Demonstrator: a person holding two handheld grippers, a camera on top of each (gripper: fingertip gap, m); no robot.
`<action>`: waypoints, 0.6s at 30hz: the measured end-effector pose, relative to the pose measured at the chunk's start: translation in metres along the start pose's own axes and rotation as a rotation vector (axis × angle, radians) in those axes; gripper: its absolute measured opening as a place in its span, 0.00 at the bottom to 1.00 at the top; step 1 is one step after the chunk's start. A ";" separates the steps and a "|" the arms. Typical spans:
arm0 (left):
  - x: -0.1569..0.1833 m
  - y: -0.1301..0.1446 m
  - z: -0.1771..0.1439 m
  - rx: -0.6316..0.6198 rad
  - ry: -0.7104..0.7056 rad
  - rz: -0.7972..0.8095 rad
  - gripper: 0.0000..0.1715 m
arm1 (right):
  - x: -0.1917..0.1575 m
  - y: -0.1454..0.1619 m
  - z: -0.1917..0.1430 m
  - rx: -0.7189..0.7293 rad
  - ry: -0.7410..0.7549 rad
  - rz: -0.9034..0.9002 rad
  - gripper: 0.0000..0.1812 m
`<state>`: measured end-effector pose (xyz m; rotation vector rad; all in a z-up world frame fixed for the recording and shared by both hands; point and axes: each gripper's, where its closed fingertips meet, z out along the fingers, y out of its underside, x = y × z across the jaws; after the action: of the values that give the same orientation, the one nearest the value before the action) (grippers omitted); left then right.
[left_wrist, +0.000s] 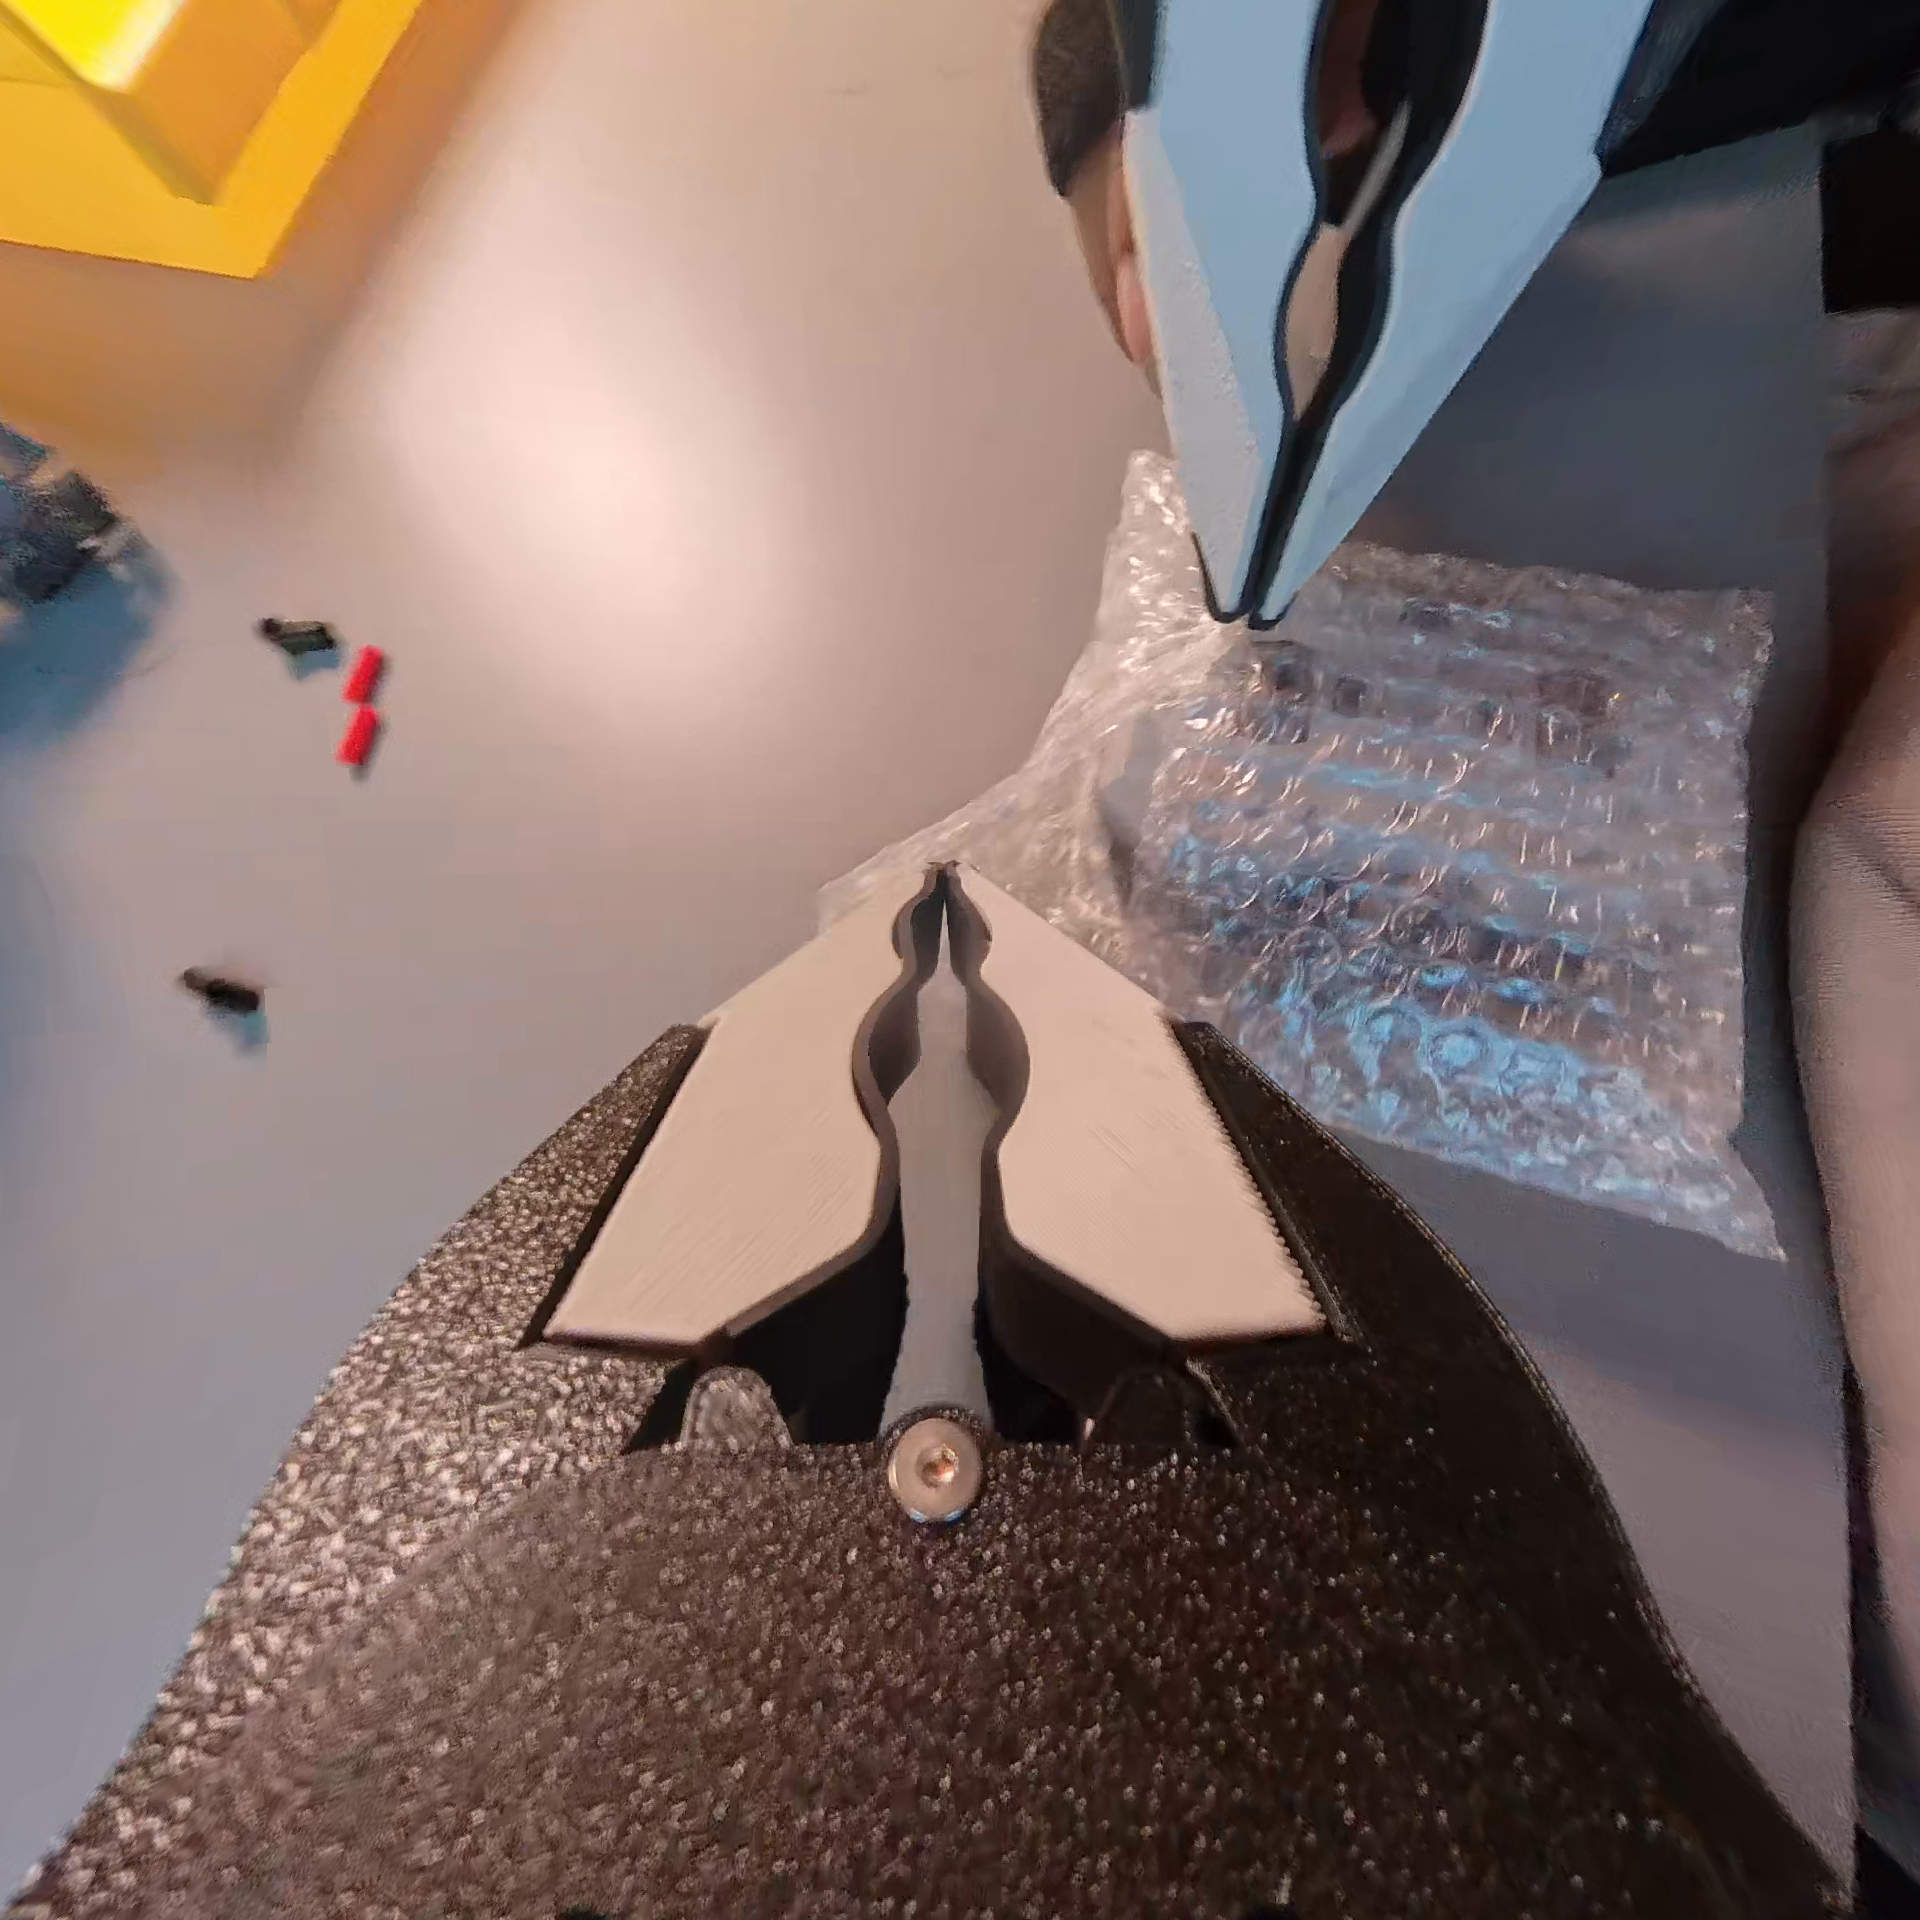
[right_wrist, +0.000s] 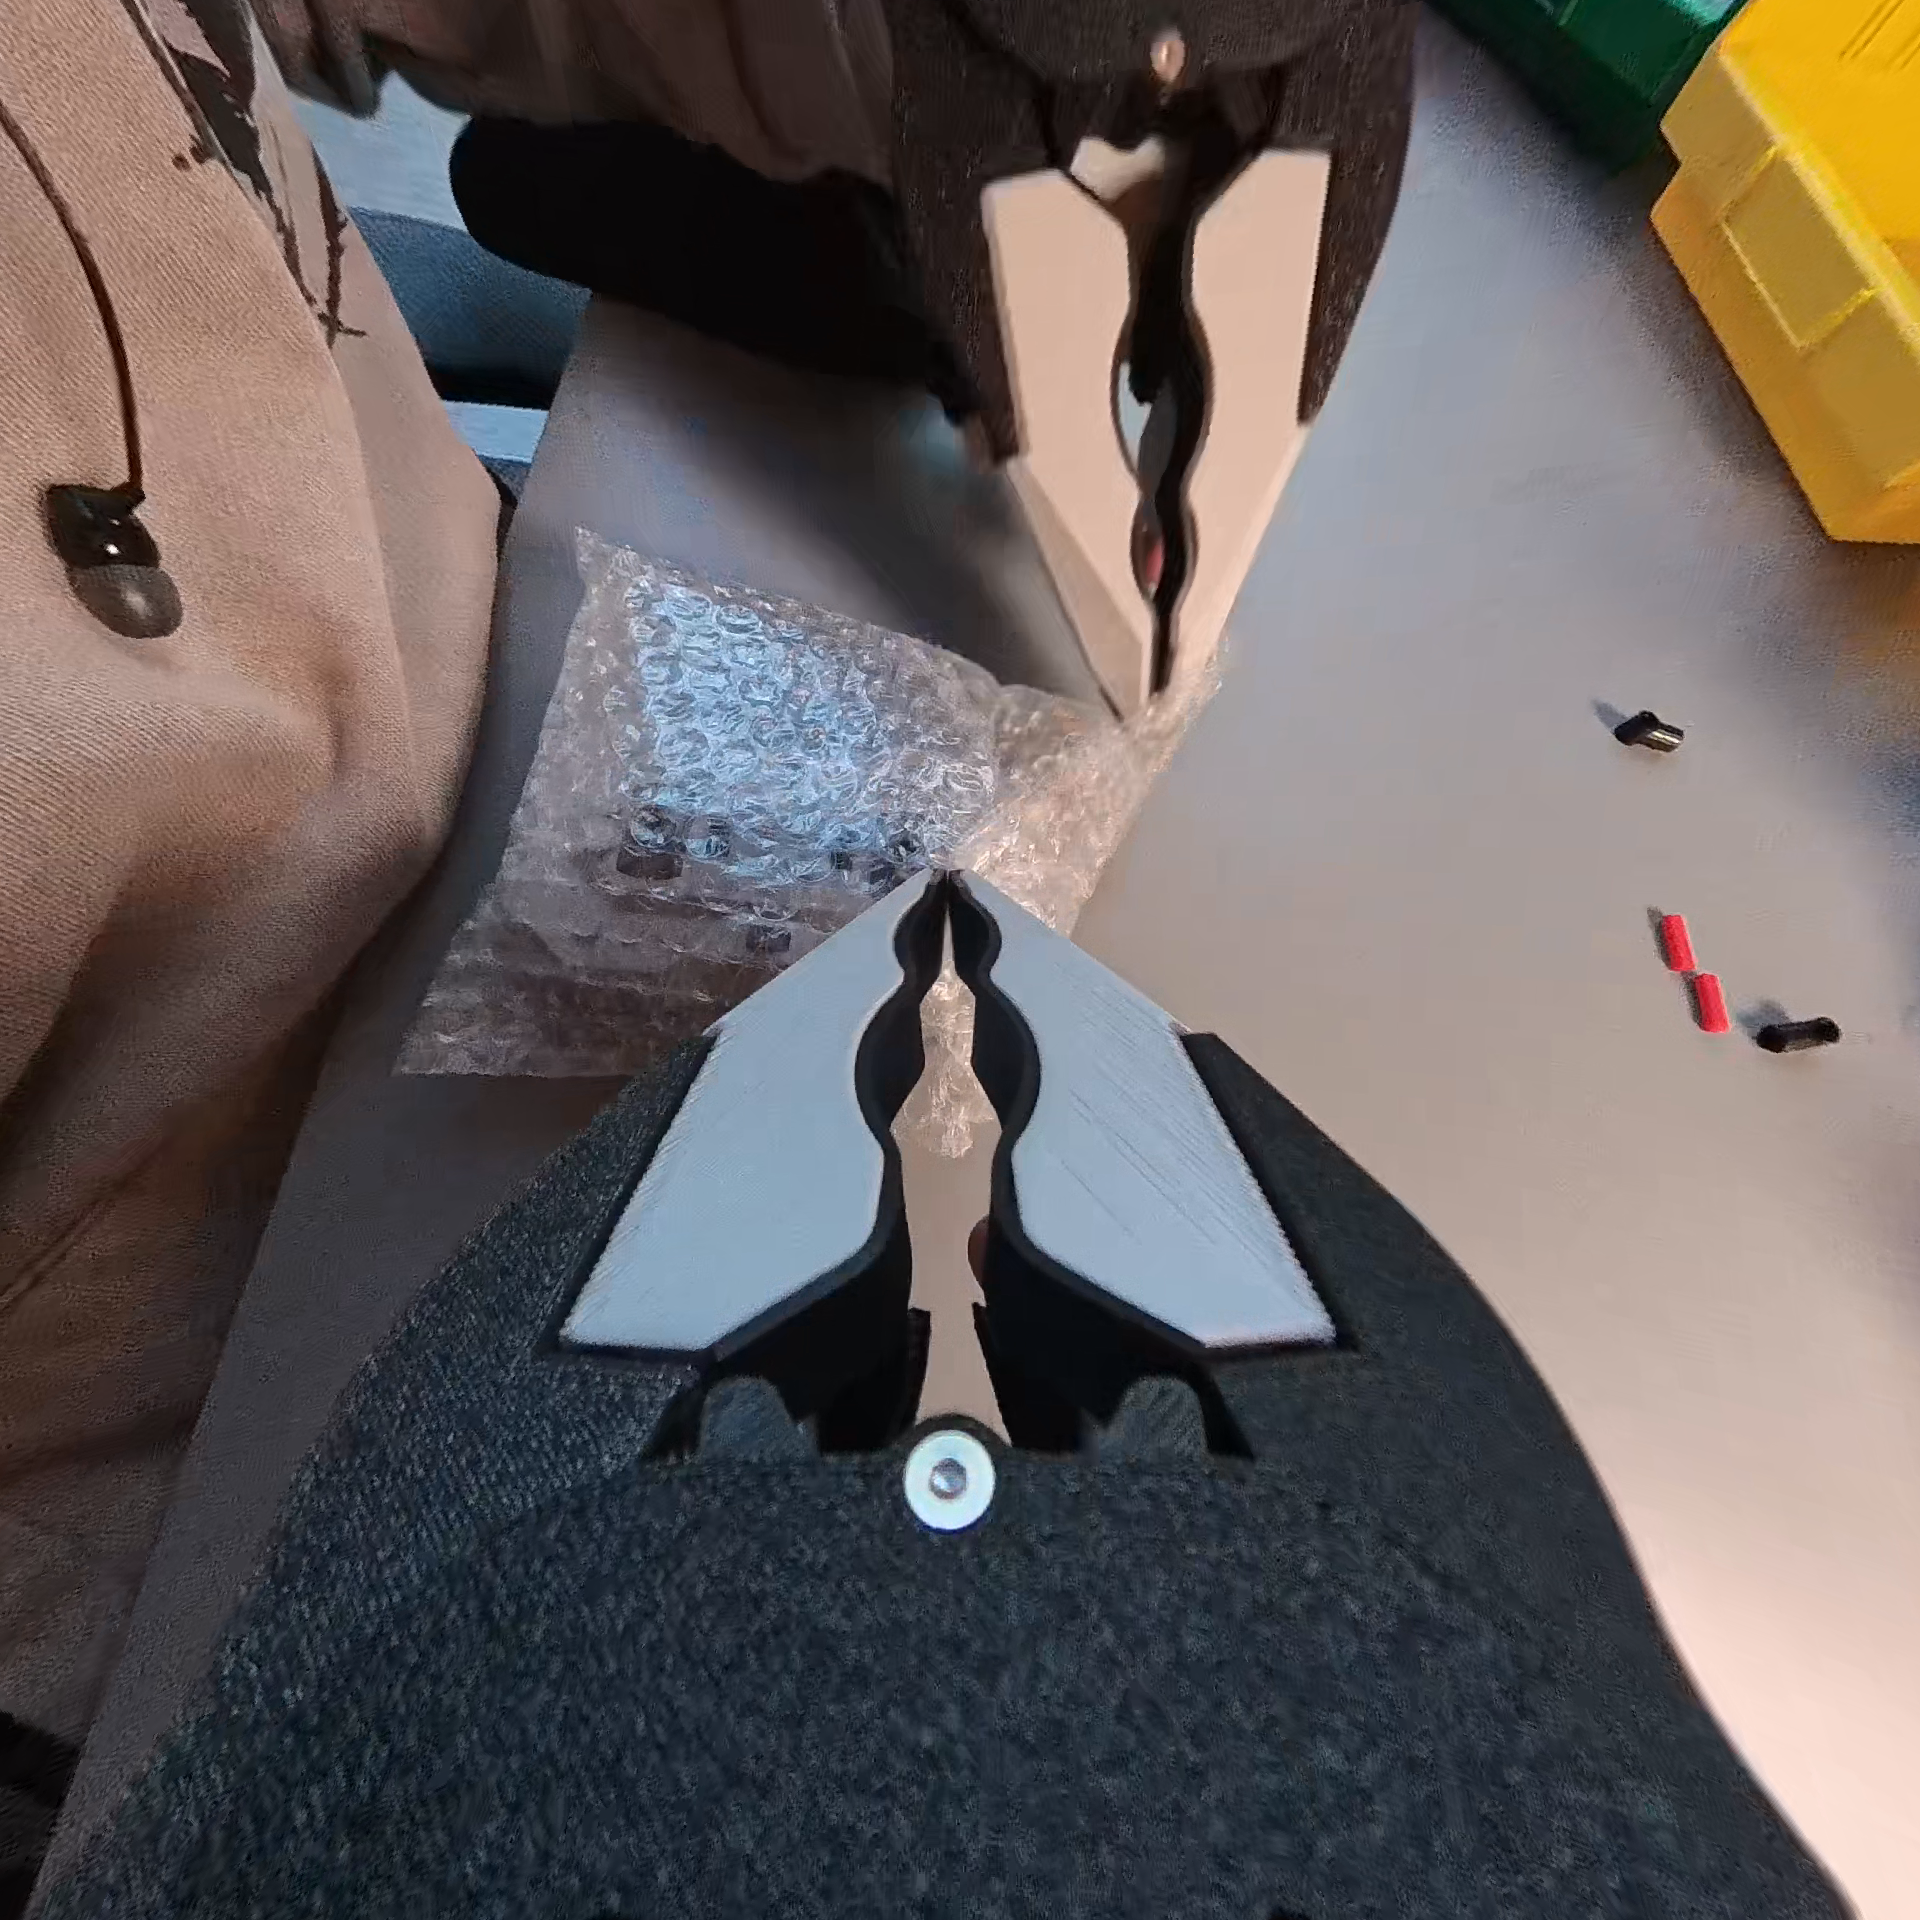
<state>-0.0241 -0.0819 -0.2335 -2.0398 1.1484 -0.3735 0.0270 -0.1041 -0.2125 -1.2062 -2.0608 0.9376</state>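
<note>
A bubble-wrap bag (left_wrist: 1455, 883) lies flat on the grey table (left_wrist: 644, 499), with small dark parts showing dimly through its film. The left gripper (left_wrist: 943, 871) has its fingertips pressed together at the bag's crumpled open end, apparently pinching the film, though the nip itself is blurred. The right gripper (right_wrist: 943, 875) is likewise closed, its tips meeting on the same bunched end of the bag (right_wrist: 748, 769); film shows through the gap behind its tips. In the left wrist view the right gripper (left_wrist: 1242, 615) comes down from above onto the bag's far edge, and in the right wrist view the left gripper (right_wrist: 1143, 691) reaches the bag's loose end from beyond. A person in a beige top (right_wrist: 208, 727) sits just beside the bag. Well apart from the bag on the table lie two red pieces (right_wrist: 1691, 971) and two small black pieces (right_wrist: 1797, 1034). Beyond them stands a yellow box (right_wrist: 1808, 291).
</note>
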 end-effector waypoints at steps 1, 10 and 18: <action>-0.005 -0.003 -0.014 0.033 -0.003 -0.041 0.00 | 0.000 0.000 0.000 0.005 0.002 0.012 0.00; 0.108 -0.038 -0.036 0.190 0.313 -0.188 0.36 | 0.005 -0.004 -0.002 0.080 -0.007 0.121 0.00; 0.089 -0.022 -0.004 0.130 0.051 -0.029 0.36 | 0.005 -0.007 -0.009 0.140 0.001 0.190 0.00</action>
<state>0.0361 -0.1502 -0.2236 -1.9447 1.0966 -0.5042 0.0282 -0.0994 -0.2008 -1.3425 -1.8691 1.1480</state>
